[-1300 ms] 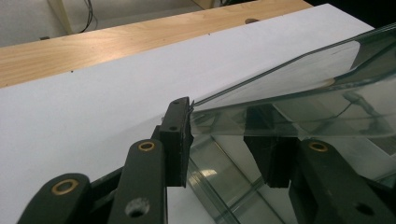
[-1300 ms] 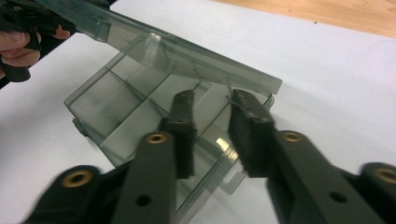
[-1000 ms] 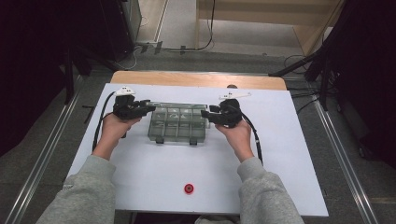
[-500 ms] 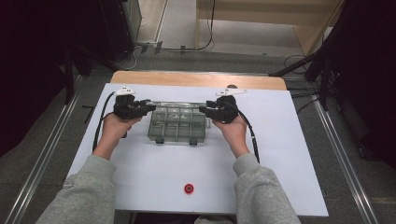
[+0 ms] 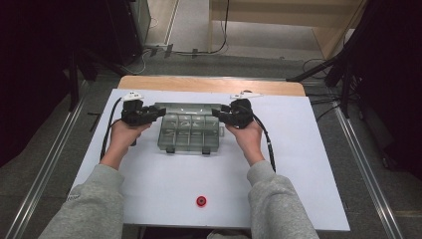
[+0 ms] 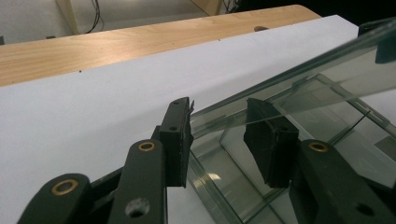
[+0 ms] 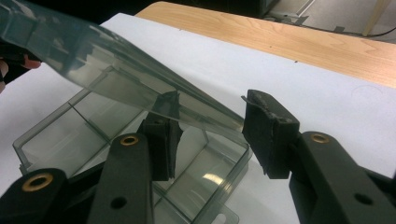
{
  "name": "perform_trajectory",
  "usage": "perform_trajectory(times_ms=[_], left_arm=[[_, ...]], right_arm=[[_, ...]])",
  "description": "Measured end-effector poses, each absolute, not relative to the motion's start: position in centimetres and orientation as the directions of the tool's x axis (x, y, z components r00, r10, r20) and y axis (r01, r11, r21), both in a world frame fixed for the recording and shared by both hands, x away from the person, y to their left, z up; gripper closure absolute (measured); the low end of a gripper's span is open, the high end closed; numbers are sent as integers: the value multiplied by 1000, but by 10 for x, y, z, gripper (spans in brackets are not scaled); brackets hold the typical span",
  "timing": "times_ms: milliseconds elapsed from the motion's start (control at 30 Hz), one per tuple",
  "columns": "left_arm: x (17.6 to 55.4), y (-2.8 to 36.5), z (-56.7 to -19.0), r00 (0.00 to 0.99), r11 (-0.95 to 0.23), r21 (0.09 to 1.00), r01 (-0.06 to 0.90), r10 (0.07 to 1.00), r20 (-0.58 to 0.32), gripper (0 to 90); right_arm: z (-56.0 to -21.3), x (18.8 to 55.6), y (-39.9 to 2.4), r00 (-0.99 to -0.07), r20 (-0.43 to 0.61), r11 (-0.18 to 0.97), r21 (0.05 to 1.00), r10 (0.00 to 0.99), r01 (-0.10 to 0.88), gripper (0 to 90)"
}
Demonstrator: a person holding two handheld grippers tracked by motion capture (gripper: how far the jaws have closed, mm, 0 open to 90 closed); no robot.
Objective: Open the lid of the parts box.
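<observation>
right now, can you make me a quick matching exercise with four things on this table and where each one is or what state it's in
Things:
1. clear compartment box
2. box lid
3. red round piece
4. left gripper

Places or states:
A. lies alone on the white sheet near the table's front edge
B. raised at an angle over the compartments
C. at the box's left end, jaws either side of the lid's edge
D. stands on the white sheet between the two grippers

Pairs: 1-D, 2-B, 3-A, 4-C
</observation>
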State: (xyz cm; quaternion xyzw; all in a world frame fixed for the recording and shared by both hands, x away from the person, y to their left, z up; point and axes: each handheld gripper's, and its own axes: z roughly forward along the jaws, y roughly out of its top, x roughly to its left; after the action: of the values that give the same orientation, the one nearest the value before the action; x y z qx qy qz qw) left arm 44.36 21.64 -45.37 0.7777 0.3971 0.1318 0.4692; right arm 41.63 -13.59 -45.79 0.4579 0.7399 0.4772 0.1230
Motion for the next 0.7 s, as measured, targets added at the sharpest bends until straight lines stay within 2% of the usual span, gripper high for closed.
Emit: perform_trajectory(times_ms=[700], left_arm=[[456,212,-452,650,-241,831,501,738,-178,601]], right_arm=[[-466,424,-138,-537,279,68,841,796,537,552]])
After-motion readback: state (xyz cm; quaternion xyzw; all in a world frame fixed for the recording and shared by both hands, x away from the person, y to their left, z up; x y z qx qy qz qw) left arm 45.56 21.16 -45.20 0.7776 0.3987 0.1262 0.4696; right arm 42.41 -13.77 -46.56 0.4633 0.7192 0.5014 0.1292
